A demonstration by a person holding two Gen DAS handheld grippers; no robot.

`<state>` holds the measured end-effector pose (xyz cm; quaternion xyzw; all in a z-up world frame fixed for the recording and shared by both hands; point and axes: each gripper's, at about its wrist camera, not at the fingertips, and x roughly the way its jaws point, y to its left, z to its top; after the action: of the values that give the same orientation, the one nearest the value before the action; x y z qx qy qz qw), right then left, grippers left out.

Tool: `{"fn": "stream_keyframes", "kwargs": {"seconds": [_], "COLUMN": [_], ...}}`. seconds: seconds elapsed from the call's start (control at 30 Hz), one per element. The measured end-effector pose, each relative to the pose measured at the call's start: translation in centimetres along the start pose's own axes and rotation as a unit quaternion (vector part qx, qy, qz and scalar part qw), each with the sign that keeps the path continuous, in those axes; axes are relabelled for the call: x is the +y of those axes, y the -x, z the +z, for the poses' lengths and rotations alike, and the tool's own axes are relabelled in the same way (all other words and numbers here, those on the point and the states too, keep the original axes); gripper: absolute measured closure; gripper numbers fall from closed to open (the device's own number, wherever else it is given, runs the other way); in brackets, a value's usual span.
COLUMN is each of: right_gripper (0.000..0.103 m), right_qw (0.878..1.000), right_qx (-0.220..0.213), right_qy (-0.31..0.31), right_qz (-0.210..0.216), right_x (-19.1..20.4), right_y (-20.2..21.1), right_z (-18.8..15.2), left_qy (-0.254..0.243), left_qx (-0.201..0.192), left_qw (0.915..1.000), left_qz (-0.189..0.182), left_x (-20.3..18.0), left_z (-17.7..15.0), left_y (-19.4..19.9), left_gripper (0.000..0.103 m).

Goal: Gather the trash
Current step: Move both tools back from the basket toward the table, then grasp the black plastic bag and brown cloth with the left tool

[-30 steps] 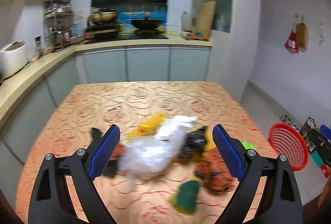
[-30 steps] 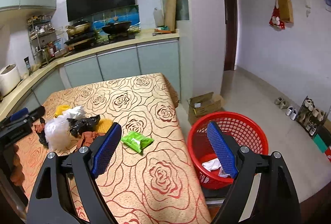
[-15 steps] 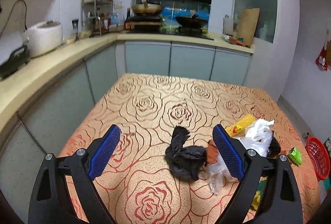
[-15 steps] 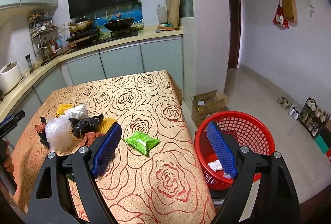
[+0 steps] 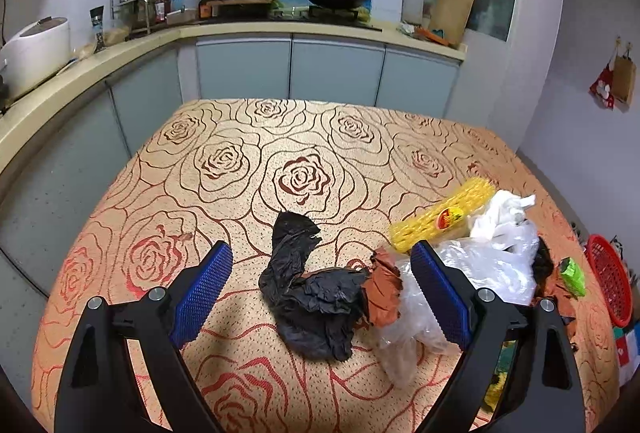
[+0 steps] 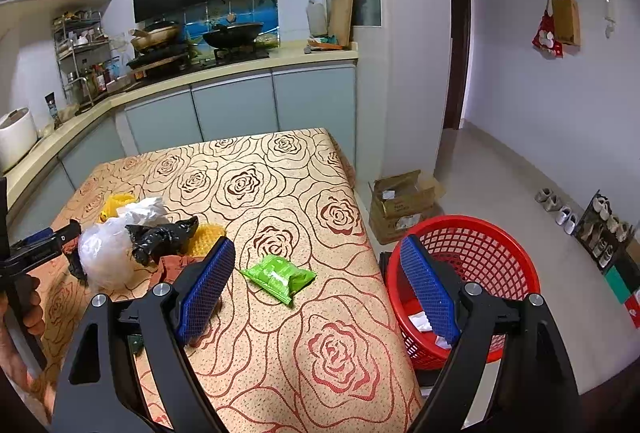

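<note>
My left gripper [image 5: 320, 297] is open and empty, its jaws standing either side of a crumpled black plastic bag [image 5: 312, 293] on the rose-patterned table [image 5: 240, 161]. Right of the bag lie a brown scrap [image 5: 382, 289], a clear plastic bag [image 5: 480, 265], a yellow mesh wrapper [image 5: 444, 213] and white paper [image 5: 504, 209]. My right gripper [image 6: 320, 285] is open and empty above the table's right side, just behind a green packet [image 6: 280, 277]. A red mesh basket [image 6: 480, 253] stands on the floor to the right, with white scraps inside.
The trash pile also shows in the right wrist view [image 6: 120, 245], with the left gripper [image 6: 44, 245] beside it. A cardboard box [image 6: 404, 201] sits on the floor behind the basket. Kitchen counters [image 5: 80, 61] run along the back and left.
My left gripper has swung left and closed in on the black bag, which now lies between its jaws. My right gripper has barely moved.
</note>
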<state>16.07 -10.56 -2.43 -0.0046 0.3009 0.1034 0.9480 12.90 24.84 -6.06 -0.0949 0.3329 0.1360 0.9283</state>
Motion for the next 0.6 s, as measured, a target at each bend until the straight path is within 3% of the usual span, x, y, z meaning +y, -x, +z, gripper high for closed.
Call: {"fn": "stream_keyframes", "kwargs": {"seconds": [0.1,0.17,0.6], "right_gripper": [0.021,0.021,0.021], "right_qw": [1.0,1.0,1.0], "right_qx": [0.001,0.004,0.01], "right_qy": [-0.005,-0.008,-0.006], "right_qz": [-0.002,-0.002,-0.002], "right_x": [-0.3,-0.3,-0.2], "right_y": [-0.3,-0.6,-1.0], "right_z": [0.1,0.1,-0.1], "left_qy": [-0.004,-0.005,-0.012], "left_qx": [0.005,0.018,0.003], "left_qw": [1.0,0.9998,0.9998], "left_qz": [0.003,0.004,0.015], "left_x": [0.0,0.1,0.1], "left_z": [-0.3,-0.6,-0.7], "left_y": [-0.5,-1.2,-0.6], "left_gripper": [0.027,0.044,0.064]}}
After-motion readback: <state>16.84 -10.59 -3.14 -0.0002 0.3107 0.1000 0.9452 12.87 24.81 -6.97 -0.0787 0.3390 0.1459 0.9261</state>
